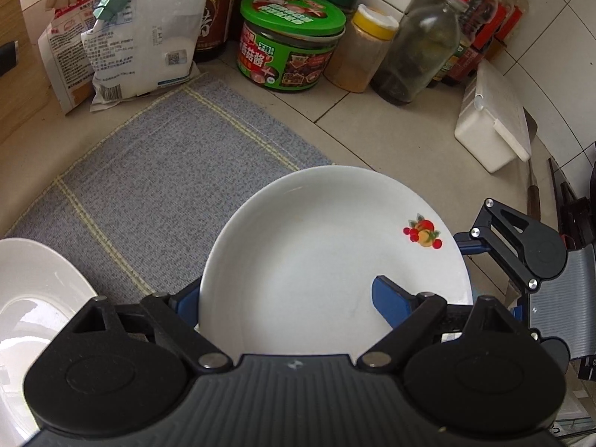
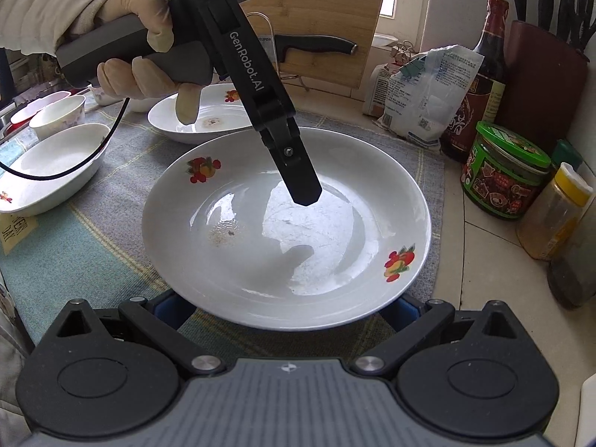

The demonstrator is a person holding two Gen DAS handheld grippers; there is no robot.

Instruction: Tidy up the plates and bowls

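Plate: a white fruit-print plate [image 2: 260, 246] sits in the middle of the grey cloth [image 1: 167, 167] on the worktop. Whether its near rim is lifted off the cloth cannot be told.
Left gripper [image 1: 283, 294]: jaws wide apart and clamping nothing. One blue finger is over the plate's well, the other is partly hidden past its rim.
Left hand [image 2: 138, 48]: gloved, wrapped around that gripper's handle.
Right gripper [image 2: 287, 309]: jaws spread wide, with both fingers low under the plate's near rim. No grip shows.
Other dishes: a second fruit-print plate [image 2: 208, 119] lies just behind. An oval dish [image 2: 48, 164] and a small bowl [image 2: 59, 115] lie toward the cloth's left edge.
Back of worktop: flour bags [image 2: 424, 89], a dark sauce bottle [image 2: 480, 85] and a green-lidded jar [image 2: 503, 171] stand near the wall.
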